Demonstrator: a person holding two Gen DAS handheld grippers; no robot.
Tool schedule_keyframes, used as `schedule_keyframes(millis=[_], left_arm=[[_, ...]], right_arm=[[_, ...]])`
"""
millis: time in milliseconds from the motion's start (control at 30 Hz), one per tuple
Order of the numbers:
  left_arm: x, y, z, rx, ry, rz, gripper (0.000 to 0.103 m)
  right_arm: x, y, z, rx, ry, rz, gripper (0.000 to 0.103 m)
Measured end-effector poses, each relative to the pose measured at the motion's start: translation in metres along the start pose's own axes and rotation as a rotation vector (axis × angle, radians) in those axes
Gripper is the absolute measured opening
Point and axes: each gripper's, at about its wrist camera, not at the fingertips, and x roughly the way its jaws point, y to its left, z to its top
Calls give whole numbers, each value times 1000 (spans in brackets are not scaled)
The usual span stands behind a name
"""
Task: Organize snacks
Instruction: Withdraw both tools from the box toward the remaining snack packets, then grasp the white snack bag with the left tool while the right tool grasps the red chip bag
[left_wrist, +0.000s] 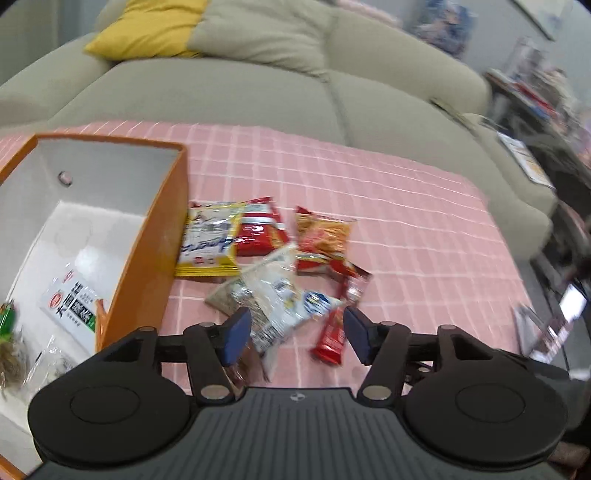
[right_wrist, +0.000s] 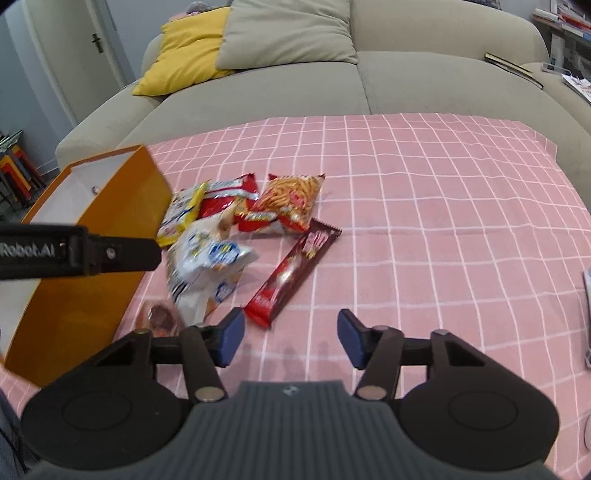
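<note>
Loose snacks lie on the pink checked cloth (right_wrist: 424, 206) beside an orange box (left_wrist: 155, 240) with white inside walls. My left gripper (left_wrist: 297, 332) is open just above a white and blue packet (left_wrist: 277, 295), with the near end of a long red bar (left_wrist: 332, 332) also between its fingers. Behind them lie a yellow and white bag (left_wrist: 210, 240), a red bag (left_wrist: 258, 229) and an orange fries bag (left_wrist: 325, 232). My right gripper (right_wrist: 291, 339) is open and empty, its tips just short of the red bar (right_wrist: 291, 273). A white packet with green print (left_wrist: 74, 306) lies in the box.
A beige sofa (right_wrist: 332, 85) with a yellow cushion (right_wrist: 184, 51) runs behind the table. The orange box (right_wrist: 110, 206) stands at the table's left edge, a round brown snack (right_wrist: 160, 317) beside it. Shelves and papers crowd the right side.
</note>
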Motion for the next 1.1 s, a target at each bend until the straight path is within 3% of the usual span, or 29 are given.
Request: schedule_keyframes(millis=[267,567,967,1100], left_arm=[[44,15,19,-217,93,80,69],[77,11,28,-207,204,125,68],[91,7,36,-166,228,103,63],[92,5,39,-141,243,98,60]], right_arm=[[21,-7,26,-21,-25,6,52],[50,-5,51,-121,-52,34,52],[102,1,63,-273,-13,66,50],[114,4,65,-279,4,64,42]])
